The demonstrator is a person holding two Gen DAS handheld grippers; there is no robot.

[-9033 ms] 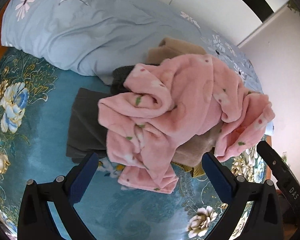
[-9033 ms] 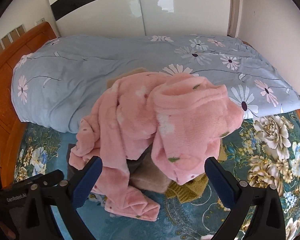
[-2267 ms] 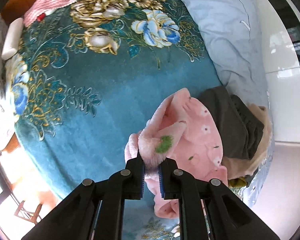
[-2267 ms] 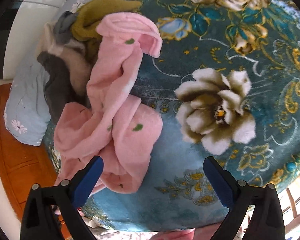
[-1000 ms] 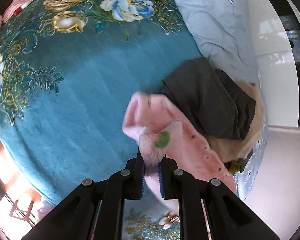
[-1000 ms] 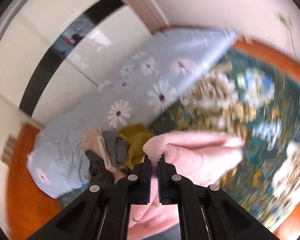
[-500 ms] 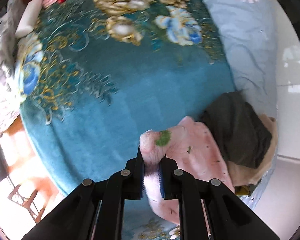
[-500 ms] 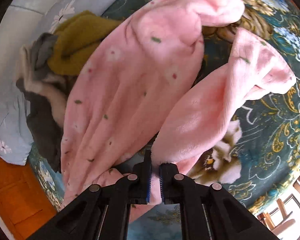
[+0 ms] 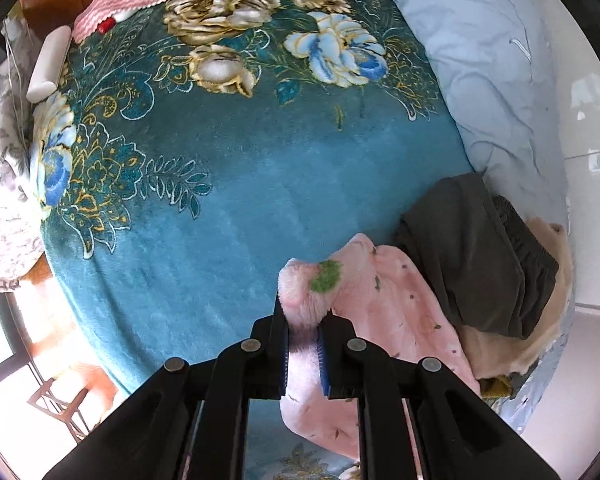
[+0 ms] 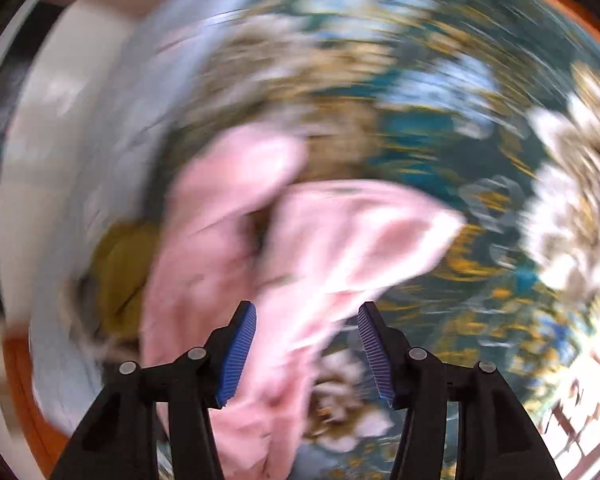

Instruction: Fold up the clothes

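We are pinching the pink fleece garment [image 9: 384,300] in the left tool [image 9: 303,340], right tool [image 10: 307,346] gaping wide, needing a fresh edge to spread it.

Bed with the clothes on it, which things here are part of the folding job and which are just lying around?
Part of the job:
pink pyjamas, pinched in the left tool
right tool, open
dark grey garment
beige garment

Lying about:
blue quilt
teal floral blanket
pink striped cloth
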